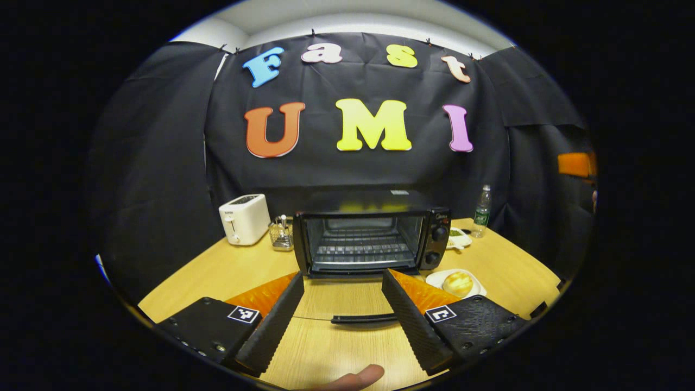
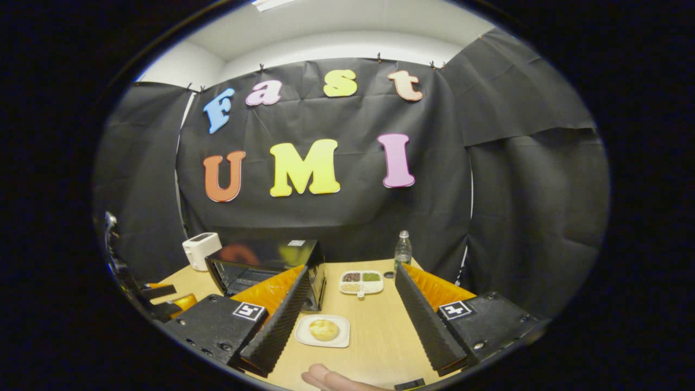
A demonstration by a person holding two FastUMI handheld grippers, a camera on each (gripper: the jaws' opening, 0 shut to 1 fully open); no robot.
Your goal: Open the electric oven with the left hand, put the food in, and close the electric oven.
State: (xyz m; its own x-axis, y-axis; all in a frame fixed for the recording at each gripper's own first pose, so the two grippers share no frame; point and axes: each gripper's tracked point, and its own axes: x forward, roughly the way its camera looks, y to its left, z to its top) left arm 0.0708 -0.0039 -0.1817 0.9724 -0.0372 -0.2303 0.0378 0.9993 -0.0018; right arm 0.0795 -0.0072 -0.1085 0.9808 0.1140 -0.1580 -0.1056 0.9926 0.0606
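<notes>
From my left gripper view [image 1: 343,309], fingers spread and grasping nothing, I see a white toaster [image 1: 244,218], a small glass holder [image 1: 280,233] with contents I can't identify, then the electric oven [image 1: 372,232], door dropped open, racks bare. Right of it, the bun [image 1: 457,283] sits on its plate [image 1: 434,279]. My right gripper [image 2: 352,320] also gapes empty.

My left gripper [image 1: 343,312] carries two black fingers [image 1: 274,320] with ribbed inner pads and orange ridged outer faces. Each black base block bears a square black-and-white marker and small screws. My right gripper [image 2: 353,320] is built identically: black ribbed fingers [image 2: 279,320], orange backing, one marker per block, screws along the edges.
</notes>
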